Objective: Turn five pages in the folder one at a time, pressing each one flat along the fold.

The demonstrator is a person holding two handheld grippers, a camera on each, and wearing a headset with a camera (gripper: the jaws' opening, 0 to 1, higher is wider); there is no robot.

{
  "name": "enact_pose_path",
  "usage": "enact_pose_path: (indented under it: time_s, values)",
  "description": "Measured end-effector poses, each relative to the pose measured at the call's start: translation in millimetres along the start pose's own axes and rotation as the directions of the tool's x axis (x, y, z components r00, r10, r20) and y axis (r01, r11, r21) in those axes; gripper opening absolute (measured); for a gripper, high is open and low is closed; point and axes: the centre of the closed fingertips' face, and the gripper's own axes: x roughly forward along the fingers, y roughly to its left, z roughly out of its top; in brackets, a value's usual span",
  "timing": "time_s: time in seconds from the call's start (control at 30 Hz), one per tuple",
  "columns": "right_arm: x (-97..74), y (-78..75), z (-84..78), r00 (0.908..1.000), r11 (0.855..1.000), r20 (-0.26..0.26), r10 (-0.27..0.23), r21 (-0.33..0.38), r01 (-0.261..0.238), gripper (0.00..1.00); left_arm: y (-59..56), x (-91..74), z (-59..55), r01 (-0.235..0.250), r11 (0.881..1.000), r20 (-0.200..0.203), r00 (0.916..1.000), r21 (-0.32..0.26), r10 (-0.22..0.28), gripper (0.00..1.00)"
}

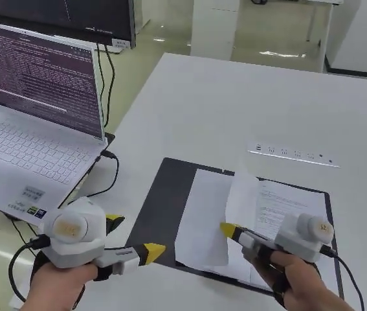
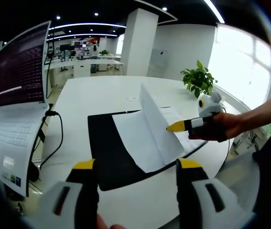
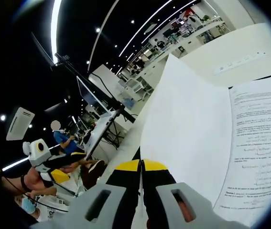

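Observation:
The black folder (image 1: 160, 207) lies open on the white table, with turned white sheets (image 1: 199, 223) on its left half and a printed page (image 1: 293, 204) on its right. One page (image 1: 243, 194) stands lifted near the fold. My right gripper (image 1: 225, 229) is shut on that page's lower edge; in the right gripper view the sheet (image 3: 188, 114) rises from between the closed jaws (image 3: 141, 165). My left gripper (image 1: 134, 234) hovers open over the table edge, left of the folder, holding nothing. In the left gripper view, its own jaws (image 2: 137, 164) point at the folder (image 2: 102, 143) and the right gripper (image 2: 171, 127).
An open laptop (image 1: 34, 129) sits to the left, with a black cable (image 1: 109, 175) running toward the folder. A white power strip (image 1: 293, 155) lies behind the folder. A potted plant (image 2: 198, 78) stands at the table's far end. People sit in the background.

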Motion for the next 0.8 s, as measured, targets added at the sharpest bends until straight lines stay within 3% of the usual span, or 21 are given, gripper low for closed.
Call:
enact_pose_path:
  time_s: [0.23,0.6,0.8]
  values:
    - [22.6,2.4,-2.2,0.9999,1.0,-0.013,0.009,0.022,-0.008,0.0,8.5,-6.6,4.5,-0.017,1.0,0.012,0.9998,0.003,0.017,0.66]
    - [54.9,1.2,-11.2,0.9997,0.997,-0.022,0.012,0.073,-0.01,0.0,13.5,-14.7,-3.2,-0.034,0.999,0.017,0.9993,-0.018,0.034,0.67]
    - [70.1,-6.7,-19.0,0.9993,0.995,-0.036,0.0,0.103,0.004,0.0,20.3,-22.9,-1.9,-0.049,0.999,0.023,0.9985,-0.021,0.05,0.67]
